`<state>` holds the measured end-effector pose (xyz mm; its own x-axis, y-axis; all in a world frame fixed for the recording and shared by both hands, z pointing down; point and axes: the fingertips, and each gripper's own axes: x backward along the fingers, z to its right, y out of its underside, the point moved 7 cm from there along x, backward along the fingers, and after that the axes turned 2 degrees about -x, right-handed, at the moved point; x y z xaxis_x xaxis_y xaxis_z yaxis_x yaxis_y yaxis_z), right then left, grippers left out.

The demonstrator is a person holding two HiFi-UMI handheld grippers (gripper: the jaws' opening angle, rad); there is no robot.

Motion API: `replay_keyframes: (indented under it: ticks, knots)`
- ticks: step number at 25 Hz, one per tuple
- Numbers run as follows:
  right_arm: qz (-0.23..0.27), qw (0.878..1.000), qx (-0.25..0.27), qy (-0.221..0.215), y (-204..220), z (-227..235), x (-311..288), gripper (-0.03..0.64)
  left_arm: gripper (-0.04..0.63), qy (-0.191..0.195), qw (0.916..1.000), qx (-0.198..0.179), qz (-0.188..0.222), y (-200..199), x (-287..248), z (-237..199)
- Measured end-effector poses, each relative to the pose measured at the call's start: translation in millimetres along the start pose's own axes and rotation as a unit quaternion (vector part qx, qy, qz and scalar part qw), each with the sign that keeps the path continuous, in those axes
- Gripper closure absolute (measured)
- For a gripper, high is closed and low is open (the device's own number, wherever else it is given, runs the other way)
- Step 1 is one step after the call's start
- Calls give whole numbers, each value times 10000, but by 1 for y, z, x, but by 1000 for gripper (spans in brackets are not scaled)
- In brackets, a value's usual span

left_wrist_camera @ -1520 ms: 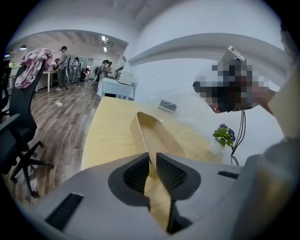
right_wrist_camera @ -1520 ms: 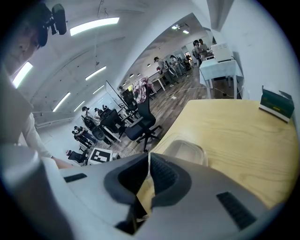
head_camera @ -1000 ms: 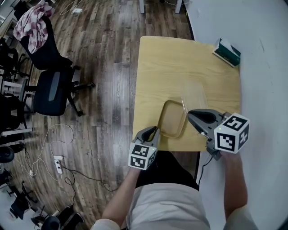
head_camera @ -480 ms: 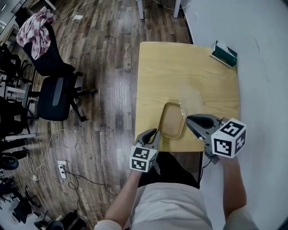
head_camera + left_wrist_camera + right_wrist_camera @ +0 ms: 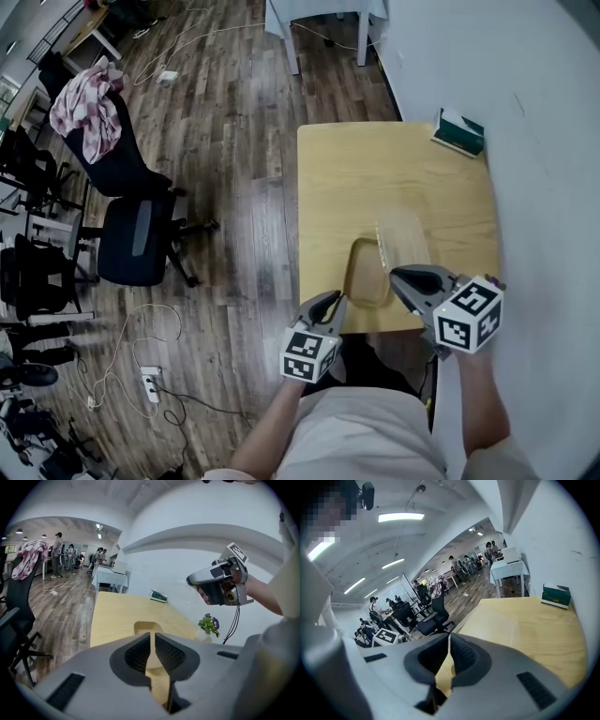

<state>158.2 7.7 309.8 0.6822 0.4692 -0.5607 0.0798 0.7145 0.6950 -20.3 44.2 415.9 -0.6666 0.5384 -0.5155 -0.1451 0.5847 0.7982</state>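
Two grippers, left [image 5: 335, 299], right [image 5: 396, 273], at table [image 5: 394, 169] edge

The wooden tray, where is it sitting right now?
In the head view the wooden tray lies at the near end of the table, between the left tool and the right tool, a clear container beside it.

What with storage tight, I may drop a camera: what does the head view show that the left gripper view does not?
Only the head view: the clear container next to the tray, and the power strip on the floor.
Only the left gripper view: a potted plant by the wall, and people standing far off.
Both: the table, the tray on it, the green box, the right gripper, and the chair draped with cloth.
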Motion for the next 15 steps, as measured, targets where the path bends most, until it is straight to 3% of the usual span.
replay_keyframes:
  ticks: [15]
  knots:
    - [1024,9891,-668,824,18,-41,17,595,563,938,9930,-664,274,-47,48,-2]
